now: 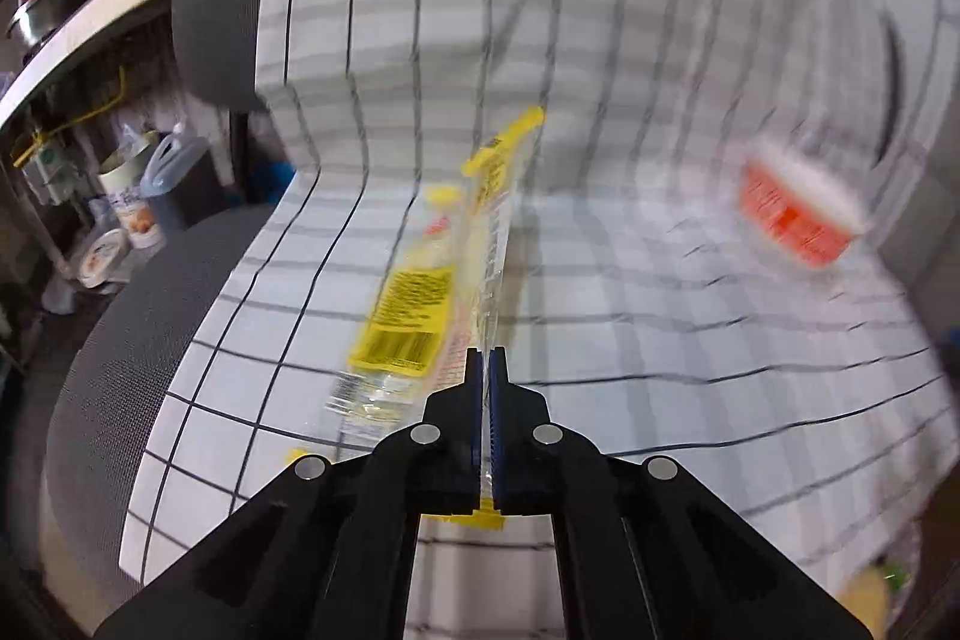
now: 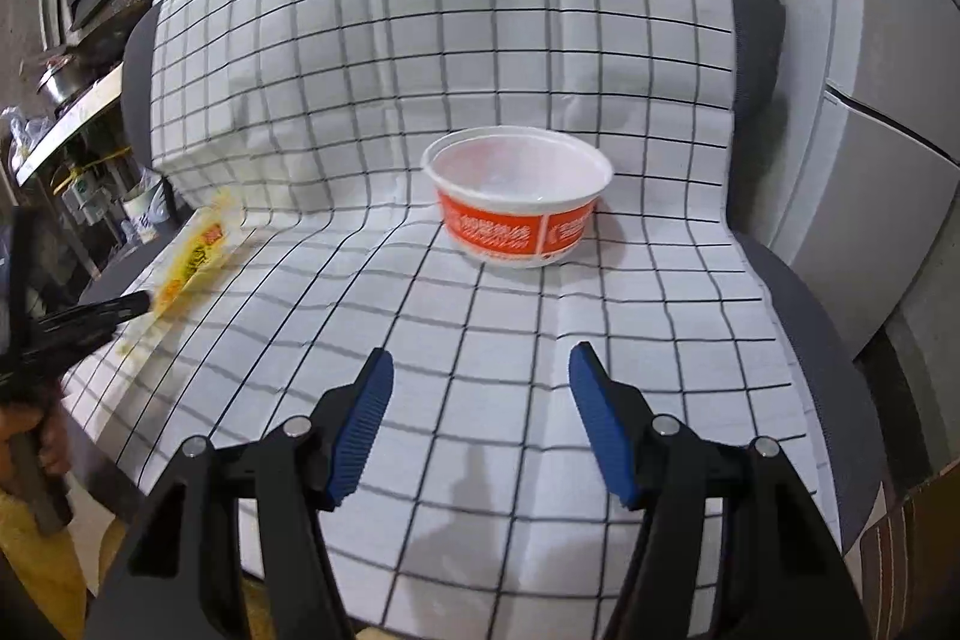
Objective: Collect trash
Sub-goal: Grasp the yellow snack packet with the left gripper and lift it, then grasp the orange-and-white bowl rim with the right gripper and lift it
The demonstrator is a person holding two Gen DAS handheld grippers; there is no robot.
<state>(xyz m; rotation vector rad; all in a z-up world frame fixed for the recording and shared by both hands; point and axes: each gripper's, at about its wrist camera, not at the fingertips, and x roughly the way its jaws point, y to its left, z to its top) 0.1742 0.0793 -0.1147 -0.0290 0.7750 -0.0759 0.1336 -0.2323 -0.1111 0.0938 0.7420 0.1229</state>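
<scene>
- My left gripper (image 1: 486, 358) has its blue pads pressed together on the thin edge of a clear plastic wrapper (image 1: 414, 304) with yellow labels.
- The wrapper stretches away from the fingertips over the checked cloth (image 1: 600, 40), and its picture is blurred, so I cannot read the print.
- From the right wrist view, the same wrapper (image 2: 198, 250) sits at the left side of the seat, with the left gripper (image 2: 141, 305) at its near end.
- My right gripper (image 2: 480, 370) stands well open with nothing between its blue pads; it hangs over the checked cloth (image 2: 420, 40).
- An empty white bowl (image 2: 517, 196) with an orange band stands upright on the seat near the backrest, ahead of the right gripper and well apart from it.
- The cloth covers a grey chair (image 2: 804, 316), seat and back.
</scene>
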